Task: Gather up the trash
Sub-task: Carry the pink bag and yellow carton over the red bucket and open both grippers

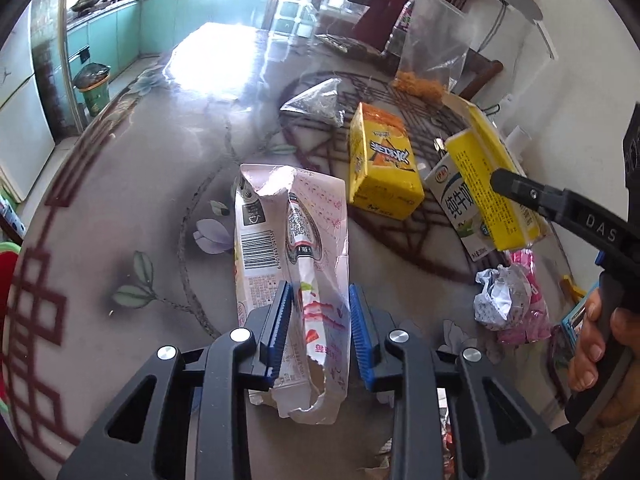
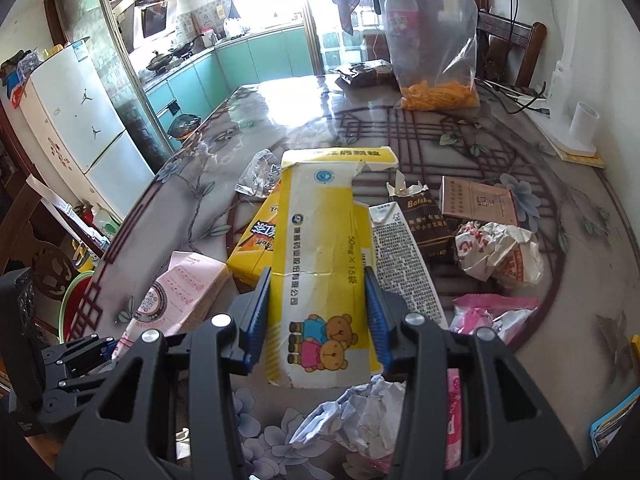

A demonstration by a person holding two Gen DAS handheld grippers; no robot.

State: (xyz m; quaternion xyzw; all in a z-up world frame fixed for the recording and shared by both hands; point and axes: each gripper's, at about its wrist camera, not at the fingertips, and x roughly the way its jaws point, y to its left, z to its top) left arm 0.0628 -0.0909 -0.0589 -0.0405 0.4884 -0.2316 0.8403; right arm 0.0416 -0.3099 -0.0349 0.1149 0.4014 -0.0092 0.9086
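A torn pink-and-white wrapper (image 1: 312,216) lies lengthwise on the patterned table (image 1: 140,184). My left gripper (image 1: 318,292) is shut on the wrapper's near end, blue pads on both sides. My right gripper (image 2: 318,276) is shut on a flattened yellow carton (image 2: 320,220) printed with two bears, held tilted above the litter. The left wrist view shows that carton (image 1: 480,176) at the right, with a black finger (image 1: 520,190) of the right gripper on it and a hand (image 1: 596,344) on the handle. The pink wrapper (image 2: 180,292) shows at the lower left of the right wrist view.
An orange-yellow drink box (image 1: 380,168), a milk carton (image 1: 448,200), crumpled paper (image 1: 500,300) and a pink bag (image 1: 532,312) lie to the right. A brown packet (image 2: 424,220), a crumpled wrapper (image 2: 500,252) and a tall clear bag (image 2: 436,40) stand farther back.
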